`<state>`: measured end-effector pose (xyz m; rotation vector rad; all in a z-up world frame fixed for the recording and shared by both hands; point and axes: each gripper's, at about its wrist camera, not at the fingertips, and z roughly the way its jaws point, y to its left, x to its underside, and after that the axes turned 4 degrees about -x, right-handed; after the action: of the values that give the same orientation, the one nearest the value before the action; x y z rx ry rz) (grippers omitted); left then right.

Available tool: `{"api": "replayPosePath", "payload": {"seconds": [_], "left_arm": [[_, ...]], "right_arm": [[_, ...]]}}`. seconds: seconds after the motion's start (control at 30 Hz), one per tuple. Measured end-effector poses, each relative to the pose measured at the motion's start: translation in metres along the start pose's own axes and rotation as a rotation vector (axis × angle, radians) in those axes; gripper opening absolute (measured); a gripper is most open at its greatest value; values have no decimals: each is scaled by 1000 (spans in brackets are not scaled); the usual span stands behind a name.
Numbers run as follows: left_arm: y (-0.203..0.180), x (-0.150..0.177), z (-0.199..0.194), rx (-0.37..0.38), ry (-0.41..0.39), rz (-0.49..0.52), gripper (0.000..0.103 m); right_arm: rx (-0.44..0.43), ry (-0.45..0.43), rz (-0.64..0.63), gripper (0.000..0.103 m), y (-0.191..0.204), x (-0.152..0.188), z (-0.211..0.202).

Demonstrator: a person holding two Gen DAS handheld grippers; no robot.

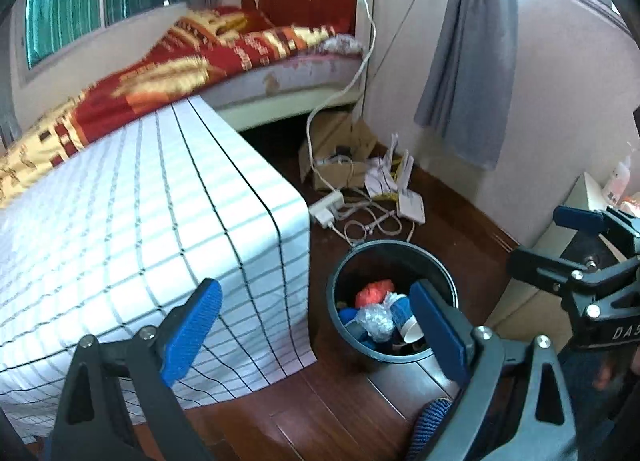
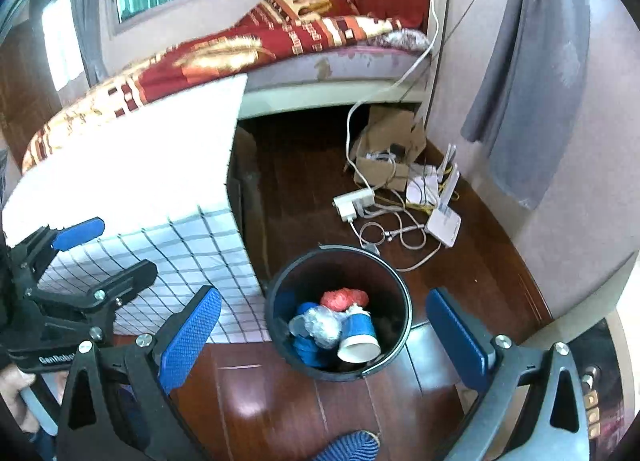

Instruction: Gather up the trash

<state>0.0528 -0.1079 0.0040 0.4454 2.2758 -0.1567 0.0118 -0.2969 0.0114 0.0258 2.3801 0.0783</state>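
The left gripper [image 1: 316, 325] hangs above the dark wooden floor [image 1: 344, 413] with its jaws spread wide and nothing between the blue pads [image 1: 192, 329]; its 3 o'clock pad crosses in front of the rim of the black trash bin [image 1: 344, 341] without clearly touching it. The right gripper [image 2: 324, 337] is likewise released, jaws far apart and empty, framing the same trash bin [image 2: 280, 293] from above.

The bin stands on the floor just beside the corner of the table [image 1: 140, 229], which is draped in a white cloth with a dark grid. From the right wrist view the bin sits at 6 o'clock of a tangle of white cables [image 2: 396, 229], a white power adapter [image 2: 354, 201] and a white router [image 2: 444, 225], with torn cardboard [image 2: 392, 153] farther off by the bed [image 2: 320, 73].

Inside the bin lie a blue paper cup [image 2: 360, 337] tipped on its side with its white mouth facing up, a crumpled clear plastic wrapper [image 2: 324, 325], a red-orange wad [image 2: 344, 299] and more blue scraps [image 2: 306, 349] beneath.
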Motion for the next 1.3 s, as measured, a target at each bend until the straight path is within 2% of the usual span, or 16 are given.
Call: {"api": "replayPosePath", "payload": {"seconds": [0.23, 0.4, 0.53, 0.77, 1.3], "left_arm": [[8, -5, -53, -31, -98, 6, 96], [6, -2, -85, -24, -164, -11, 98], [7, 0, -100, -15, -190, -28, 100], [10, -5, -124, -58, -251, -35, 103], [8, 1, -121, -58, -232, -42, 102]], "right_arm": [[1, -75, -34, 103, 28, -3, -54], [2, -113, -55, 103, 40, -2, -86], [23, -139, -69, 103, 43, -3, -106], [47, -199, -69, 103, 39, -4, -134], [52, -209, -49, 103, 33, -1, -143]]}}
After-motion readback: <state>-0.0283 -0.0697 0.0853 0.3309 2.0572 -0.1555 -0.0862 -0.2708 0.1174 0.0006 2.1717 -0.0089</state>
